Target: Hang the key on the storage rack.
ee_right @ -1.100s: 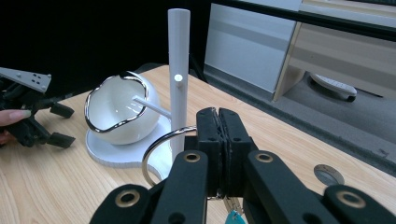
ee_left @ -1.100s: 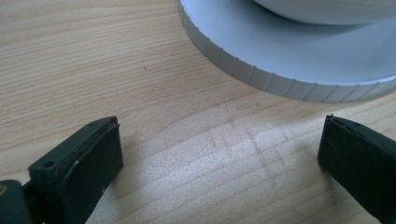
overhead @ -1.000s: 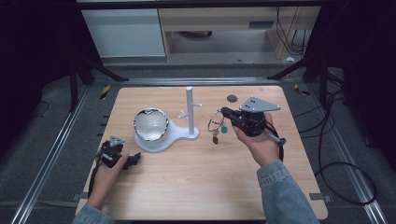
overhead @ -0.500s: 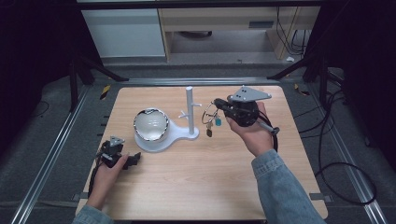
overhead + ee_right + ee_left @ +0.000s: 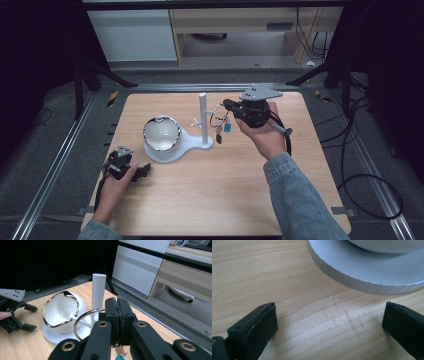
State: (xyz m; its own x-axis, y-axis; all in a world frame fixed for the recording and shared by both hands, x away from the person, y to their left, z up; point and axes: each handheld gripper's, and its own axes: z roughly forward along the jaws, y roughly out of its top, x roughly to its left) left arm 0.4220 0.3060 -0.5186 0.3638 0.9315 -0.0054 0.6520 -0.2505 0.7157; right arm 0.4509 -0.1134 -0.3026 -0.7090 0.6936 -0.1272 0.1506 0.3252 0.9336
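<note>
1. I am holding the right gripper [image 5: 231, 106] in the air just beside the white post [image 5: 203, 117] of the stand, with its jaws pressed together on the metal key ring [image 5: 86, 318]. In the right gripper view the thin ring is curving out to the left of the closed jaws, and the post is standing directly ahead of them.

2. Keys and a small blue tag [image 5: 227, 127] are hanging from the ring below the gripper, swinging free of the table [image 5: 225, 200].

3. A short white peg [image 5: 80, 321] is sticking out of the post toward the gripper; the ring is sitting close to it, though I cannot tell whether it is over the peg yet.

4. I am judging the bunch as light, stiff and slippery: bare metal wire offers the pads little to bite on, so it could rotate in the grip. The dangling keys are pulling it down and may sway.

5. The best hold looks to be across the ring's wire, opposite the keys, leaving the loop open for the peg.

6. I am resting the left gripper [image 5: 127, 167] on the table with its jaws apart and nothing between them; just ahead of it is the ribbed edge of the stand's round base [image 5: 367, 270], which carries the white bowl [image 5: 162, 133].
</note>
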